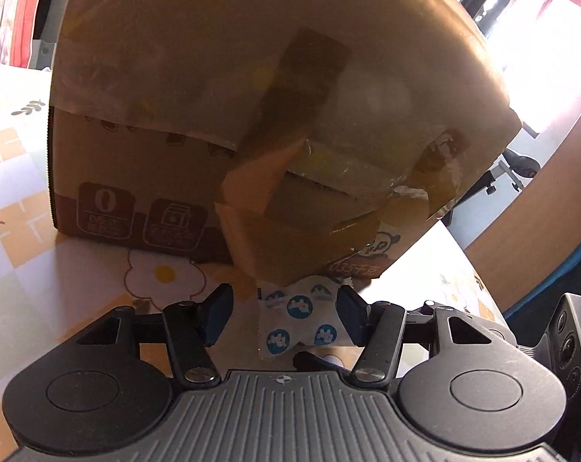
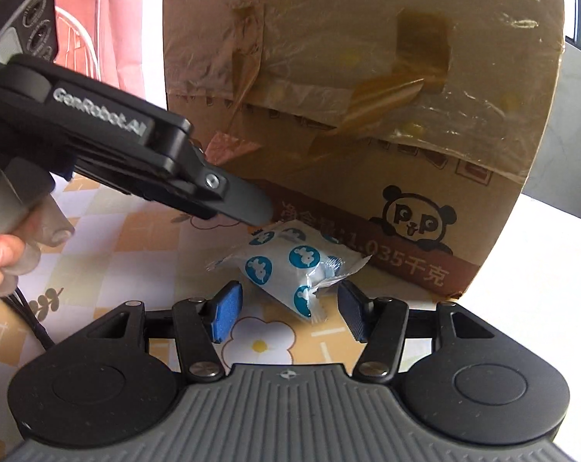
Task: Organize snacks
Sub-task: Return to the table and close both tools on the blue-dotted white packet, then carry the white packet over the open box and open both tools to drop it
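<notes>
White snack packet with blue round logos, sealed, crinkled, lying flat on tabletop just beside taped cardboard box, panda print on box side.

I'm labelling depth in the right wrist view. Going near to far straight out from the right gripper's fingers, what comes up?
Right gripper with its jaws apart → flower-print tablecloth → white snack packet with blue dots lying on it → taped cardboard box with the panda print behind the packet.

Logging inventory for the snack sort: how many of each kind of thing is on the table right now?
Snack packet: 1
Cardboard box: 1
Claws: 2, left claw and right claw
Total: 4
</notes>
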